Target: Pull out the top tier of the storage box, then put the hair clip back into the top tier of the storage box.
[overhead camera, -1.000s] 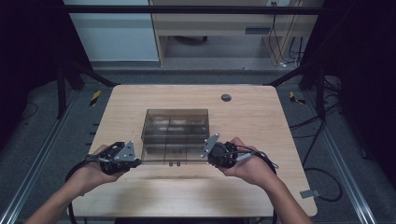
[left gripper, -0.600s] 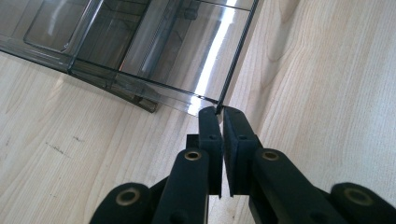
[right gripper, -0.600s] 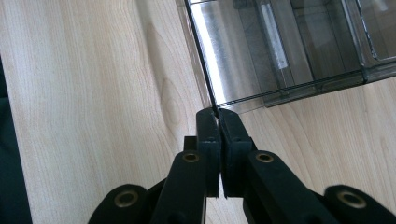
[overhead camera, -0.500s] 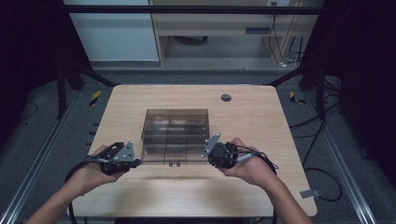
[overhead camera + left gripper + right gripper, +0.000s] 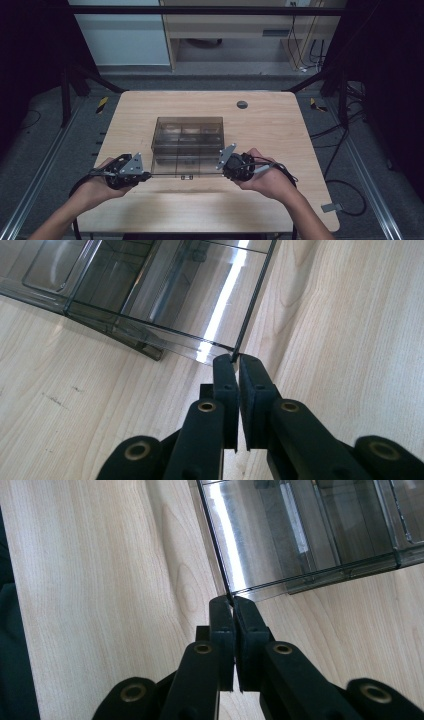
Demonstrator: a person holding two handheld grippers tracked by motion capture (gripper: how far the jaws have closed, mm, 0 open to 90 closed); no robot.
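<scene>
Both grippers pinch the near corners of the clear lid, which lies opened toward the person at lower centre of the high view, hinged to the compartment box behind it. Left gripper: fingers nearly closed on the thin lid corner, edge running up from the tips toward the upper right of the frame. Right gripper: same narrow clamp, lid edge rising from its fingers toward upper centre. Judgement: to swing the lid well, raise both hands level and together, keep the bite on the rim shallow but firm, and avoid twisting the thin panel. Box sits mid-counter, beyond the hands.
</scene>
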